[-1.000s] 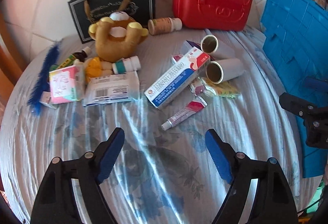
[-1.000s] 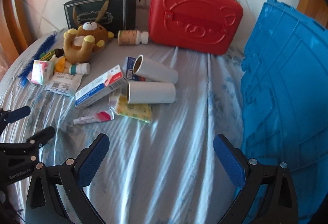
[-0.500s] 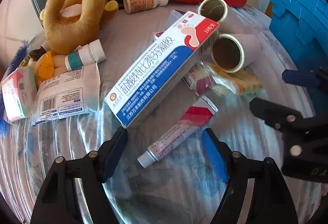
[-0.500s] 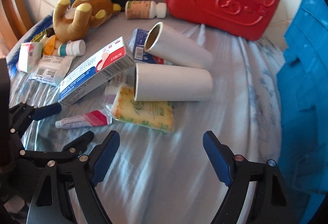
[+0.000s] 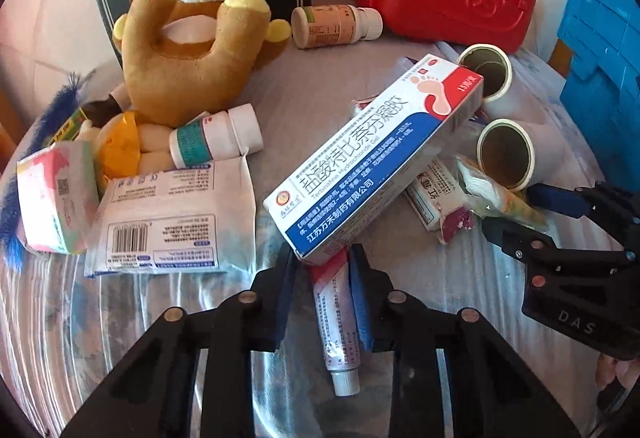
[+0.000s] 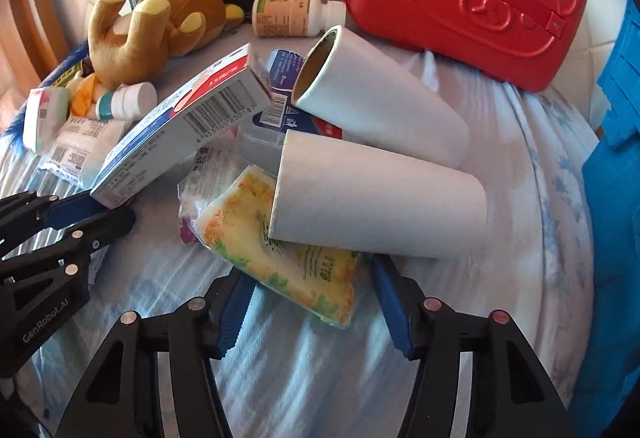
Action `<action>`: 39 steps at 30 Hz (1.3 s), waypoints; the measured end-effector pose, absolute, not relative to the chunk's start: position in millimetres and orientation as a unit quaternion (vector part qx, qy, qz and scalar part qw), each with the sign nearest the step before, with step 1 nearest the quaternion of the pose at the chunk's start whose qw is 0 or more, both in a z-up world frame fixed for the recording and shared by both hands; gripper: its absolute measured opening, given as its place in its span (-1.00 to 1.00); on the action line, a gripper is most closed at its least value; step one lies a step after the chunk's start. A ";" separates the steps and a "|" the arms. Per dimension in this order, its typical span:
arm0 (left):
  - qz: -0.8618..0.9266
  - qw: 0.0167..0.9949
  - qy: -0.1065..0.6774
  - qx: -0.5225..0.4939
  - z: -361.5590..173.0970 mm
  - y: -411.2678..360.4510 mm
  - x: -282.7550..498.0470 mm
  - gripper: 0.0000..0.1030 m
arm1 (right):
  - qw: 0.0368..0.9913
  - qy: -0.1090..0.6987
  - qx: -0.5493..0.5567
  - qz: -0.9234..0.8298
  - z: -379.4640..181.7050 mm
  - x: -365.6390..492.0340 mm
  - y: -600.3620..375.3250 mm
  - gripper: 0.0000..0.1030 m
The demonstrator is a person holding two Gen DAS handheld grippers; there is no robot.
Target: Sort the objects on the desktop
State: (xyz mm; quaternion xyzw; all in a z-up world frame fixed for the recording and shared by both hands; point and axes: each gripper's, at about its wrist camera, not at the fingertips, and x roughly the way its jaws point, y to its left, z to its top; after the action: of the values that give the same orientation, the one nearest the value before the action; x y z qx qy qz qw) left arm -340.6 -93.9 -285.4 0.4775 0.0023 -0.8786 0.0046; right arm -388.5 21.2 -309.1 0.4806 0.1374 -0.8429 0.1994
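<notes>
Ointment tube point(image 5: 335, 322) lies on the bedsheet point(image 5: 160, 322), far end tucked under the long medicine box point(image 5: 376, 161); my left gripper point(image 5: 322, 290) is closing, pads on the tube. Yellow packet point(image 6: 280, 258) sits under the near white roll point(image 6: 376, 197). My right gripper point(image 6: 312, 302) is closing around it, pads not yet touching.

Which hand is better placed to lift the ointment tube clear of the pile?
Left. Its tool is closing with the ointment tube between its pads. The right tool instead straddles the yellow packet, also closing, away from the tube.
</notes>
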 end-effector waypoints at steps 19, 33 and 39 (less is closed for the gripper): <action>-0.868 0.012 0.003 0.497 -273.0 -83.9 -319.9 -0.82 | 0.184 0.213 0.466 -0.839 -296.9 -368.2 -8.8 -0.74; -0.909 0.004 0.011 0.417 -177.6 -78.2 -263.3 -0.89 | 0.165 0.222 0.391 -0.878 -210.1 -305.3 5.3 -0.85; -0.921 -0.011 0.015 0.389 -141.7 -83.6 -236.4 -0.89 | 0.159 0.208 0.358 -0.896 -165.0 -277.5 21.3 -0.85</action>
State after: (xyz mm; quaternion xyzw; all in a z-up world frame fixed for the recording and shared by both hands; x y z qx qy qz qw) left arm -236.4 -83.6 -141.7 0.3886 0.0147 -0.9212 -0.0108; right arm -277.5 21.3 -165.0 0.3580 0.2079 -0.8963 0.1588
